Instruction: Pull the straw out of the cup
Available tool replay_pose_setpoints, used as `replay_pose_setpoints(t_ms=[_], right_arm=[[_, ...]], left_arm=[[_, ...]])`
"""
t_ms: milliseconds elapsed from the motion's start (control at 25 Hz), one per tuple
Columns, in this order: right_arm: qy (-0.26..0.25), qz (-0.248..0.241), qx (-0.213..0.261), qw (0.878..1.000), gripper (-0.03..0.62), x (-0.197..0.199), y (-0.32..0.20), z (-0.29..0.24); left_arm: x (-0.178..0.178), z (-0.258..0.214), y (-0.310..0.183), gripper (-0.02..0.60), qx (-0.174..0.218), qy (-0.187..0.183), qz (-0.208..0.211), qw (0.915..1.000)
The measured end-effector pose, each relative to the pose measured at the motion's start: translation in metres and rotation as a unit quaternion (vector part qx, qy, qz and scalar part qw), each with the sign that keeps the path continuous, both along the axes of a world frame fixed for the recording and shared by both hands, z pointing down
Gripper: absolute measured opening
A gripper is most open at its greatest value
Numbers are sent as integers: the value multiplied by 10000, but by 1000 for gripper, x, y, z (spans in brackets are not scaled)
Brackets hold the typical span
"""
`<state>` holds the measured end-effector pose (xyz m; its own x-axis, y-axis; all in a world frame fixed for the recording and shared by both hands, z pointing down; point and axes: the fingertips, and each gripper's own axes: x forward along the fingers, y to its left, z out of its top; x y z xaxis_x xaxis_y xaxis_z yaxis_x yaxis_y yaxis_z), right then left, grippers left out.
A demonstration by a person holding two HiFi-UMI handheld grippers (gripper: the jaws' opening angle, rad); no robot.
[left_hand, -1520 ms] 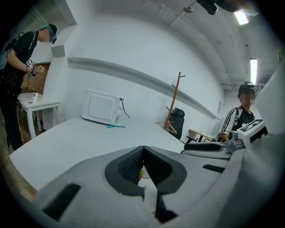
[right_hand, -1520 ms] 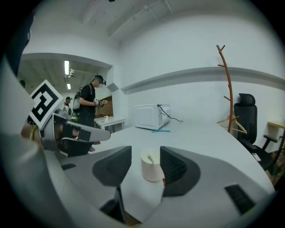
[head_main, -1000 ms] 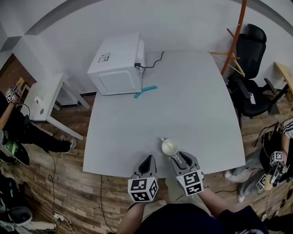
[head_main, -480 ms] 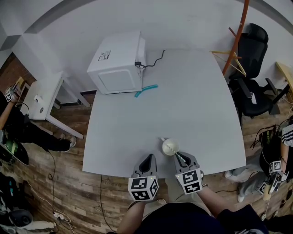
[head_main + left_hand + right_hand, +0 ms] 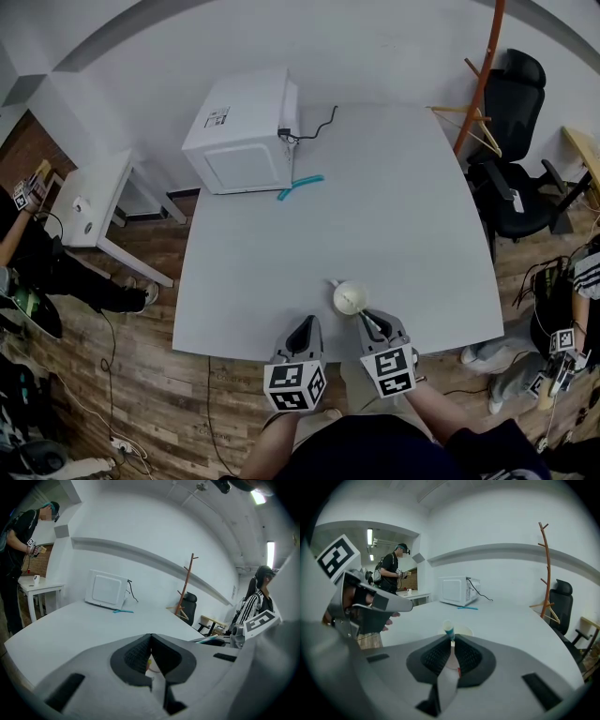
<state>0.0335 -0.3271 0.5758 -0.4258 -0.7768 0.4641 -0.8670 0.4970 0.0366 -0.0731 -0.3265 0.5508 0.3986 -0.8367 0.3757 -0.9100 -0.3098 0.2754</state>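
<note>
- White tabletop (image 5: 394, 216) serves as the work surface. The task items sit at its near edge, within easy reach of the person.
- Left tool (image 5: 302, 326): jaws together, nothing between them. It hovers just beside the right tool and apart from the cup. It appears to be parked there so that it does not obstruct the pull.
- Right tool (image 5: 451, 641): the jaws have just been closing and now pinch the straw (image 5: 449, 631) between the pads. The grip sits just below the straw's open top end, which projects past the fingertips.
- Straw: teal and white, its top above the rim on the tool's side. The lower part is hidden behind the jaws.
- Cup (image 5: 348, 299): upright on the tabletop, just beyond the right tool's tips. Nothing restrains it, so a light cup could tip or lift unless the pull follows the straw's own line.
- Task status: the grip is made, but the straw is not yet drawn out.
- Far corner: a white microwave (image 5: 242, 131) with a teal item (image 5: 299, 187) beside it, both well apart from the cup.
- Beyond the far right edge: a coat stand (image 5: 478, 84) and an office chair (image 5: 511, 141), neither involved in the task.
</note>
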Motion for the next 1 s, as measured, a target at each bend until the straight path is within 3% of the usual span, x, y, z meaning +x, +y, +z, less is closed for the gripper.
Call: replay_pose_setpoints(t_ms=[1000], right_arm=[[-208,331,719,9966,43,-4,76,-76]], left_arm=[[-2,-29,74,17,219,36,327,9992]])
